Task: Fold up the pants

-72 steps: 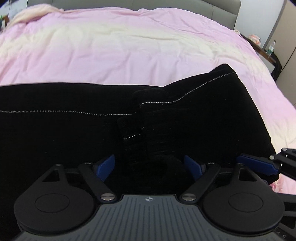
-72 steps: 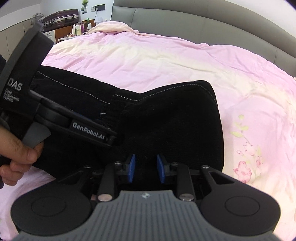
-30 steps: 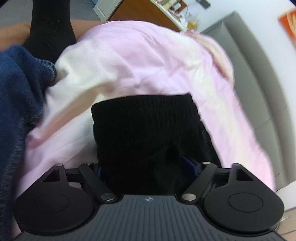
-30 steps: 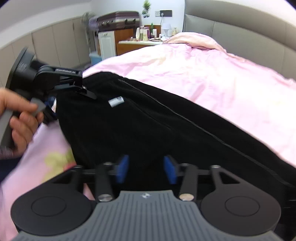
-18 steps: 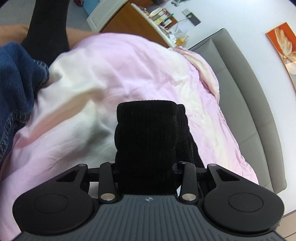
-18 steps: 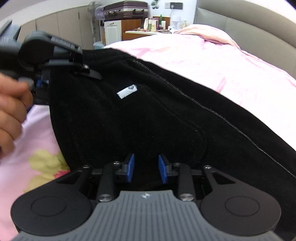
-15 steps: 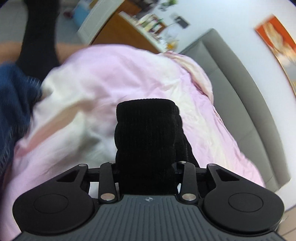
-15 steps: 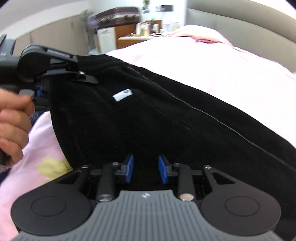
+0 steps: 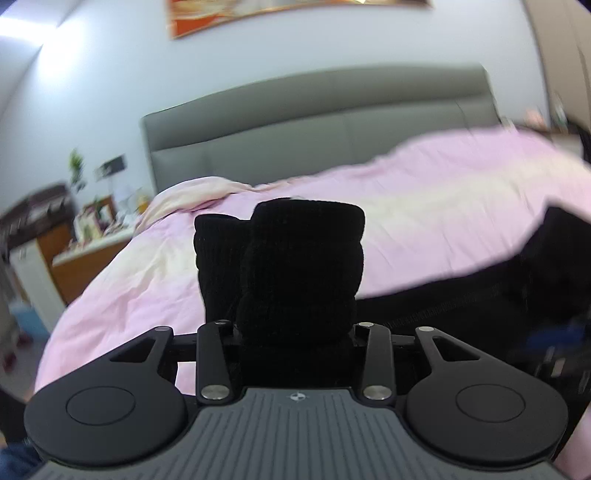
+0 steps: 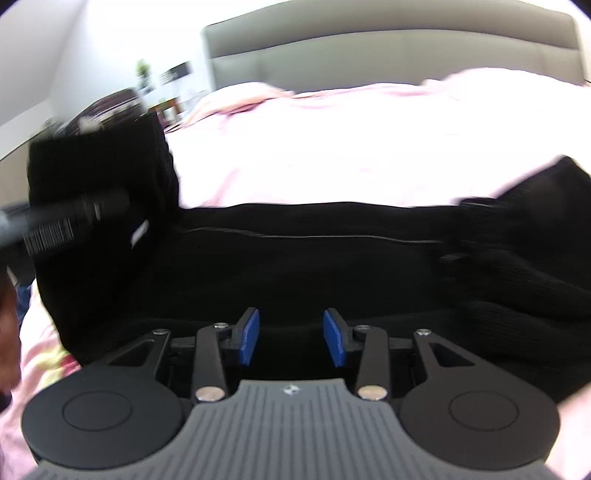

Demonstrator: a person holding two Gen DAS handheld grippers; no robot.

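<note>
You are pinching a bunch of the pants (image 9: 295, 258) in your left fingers (image 9: 295, 328), lifting it to fold toward 3 o'clock. Your right fingers (image 10: 291, 336) are partly open, gripping nothing, above the pants on the bed (image 10: 332, 155).

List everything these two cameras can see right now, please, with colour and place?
Pants: one, black, spread across the bed, one end lifted.
Bedspread: one, pink and cream, covering the bed.
Headboard: one, grey, behind the bed.
Picture: one, orange, on the wall above.
Side cabinet: one, wooden, left of the bed, cluttered on top.
Left gripper: black, clamped on bunched pants fabric.
Right gripper: black with blue pads, a gap between them, fabric in it.
</note>
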